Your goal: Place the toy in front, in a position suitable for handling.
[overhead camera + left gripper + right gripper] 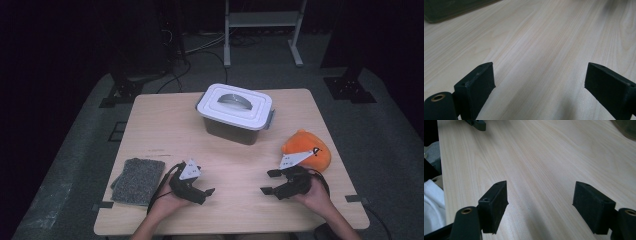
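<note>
2 grippers low over the table (150, 130) near its front edge | left gripper (207, 192) wide, nothing between the jaws | right gripper (267, 182) wide, nothing held | orange plush toy (306, 148) just behind right gripper | lidded box (235, 112) mid-table | grey cloth (138, 181) left of left gripper

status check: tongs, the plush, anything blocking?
Left tongs open, empty. Right tongs open, empty. Orange plush untouched beside right tongs. Nothing between them.
</note>
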### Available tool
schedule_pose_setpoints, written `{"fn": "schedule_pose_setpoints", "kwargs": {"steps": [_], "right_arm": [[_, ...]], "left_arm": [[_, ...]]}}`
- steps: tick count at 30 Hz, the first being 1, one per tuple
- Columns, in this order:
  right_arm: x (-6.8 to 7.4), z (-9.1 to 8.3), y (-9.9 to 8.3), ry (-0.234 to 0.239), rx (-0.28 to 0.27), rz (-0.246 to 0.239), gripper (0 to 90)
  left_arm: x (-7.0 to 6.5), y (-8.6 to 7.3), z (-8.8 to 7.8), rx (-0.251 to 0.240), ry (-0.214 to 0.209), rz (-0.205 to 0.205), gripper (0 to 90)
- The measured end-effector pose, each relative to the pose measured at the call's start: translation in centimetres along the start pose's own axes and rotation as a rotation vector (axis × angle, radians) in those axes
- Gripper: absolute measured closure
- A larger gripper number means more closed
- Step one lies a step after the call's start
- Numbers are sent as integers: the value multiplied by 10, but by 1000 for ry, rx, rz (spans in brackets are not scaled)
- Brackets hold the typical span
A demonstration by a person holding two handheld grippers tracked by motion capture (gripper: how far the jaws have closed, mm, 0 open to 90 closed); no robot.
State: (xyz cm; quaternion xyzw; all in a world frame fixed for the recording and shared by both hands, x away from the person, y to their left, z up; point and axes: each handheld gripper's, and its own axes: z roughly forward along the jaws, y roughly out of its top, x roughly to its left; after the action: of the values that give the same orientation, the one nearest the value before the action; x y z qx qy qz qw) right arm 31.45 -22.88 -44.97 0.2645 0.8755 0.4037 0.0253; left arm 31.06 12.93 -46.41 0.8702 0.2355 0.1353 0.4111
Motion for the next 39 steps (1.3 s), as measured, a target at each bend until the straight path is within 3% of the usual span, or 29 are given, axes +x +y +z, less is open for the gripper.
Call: {"fn": "schedule_pose_setpoints", "kwargs": {"steps": [10, 21, 25, 32, 39], "right_arm": [[-3, -1, -1, 15, -11, 13, 266], [2, 0, 0, 5, -2, -8, 266], [2, -1, 0, 9, -5, -6, 266], [3, -6, 2, 26, -46, 5, 266], [1, -16, 16, 18, -70, -13, 266]], "left_arm": [[0, 1, 1, -1, -7, 1, 85], [0, 1, -4, -16, 3, 17, 85], [2, 1, -5, -31, 5, 0, 85], [1, 0, -5, -28, 1, 5, 85], [3, -1, -7, -38, 5, 2, 85]]}}
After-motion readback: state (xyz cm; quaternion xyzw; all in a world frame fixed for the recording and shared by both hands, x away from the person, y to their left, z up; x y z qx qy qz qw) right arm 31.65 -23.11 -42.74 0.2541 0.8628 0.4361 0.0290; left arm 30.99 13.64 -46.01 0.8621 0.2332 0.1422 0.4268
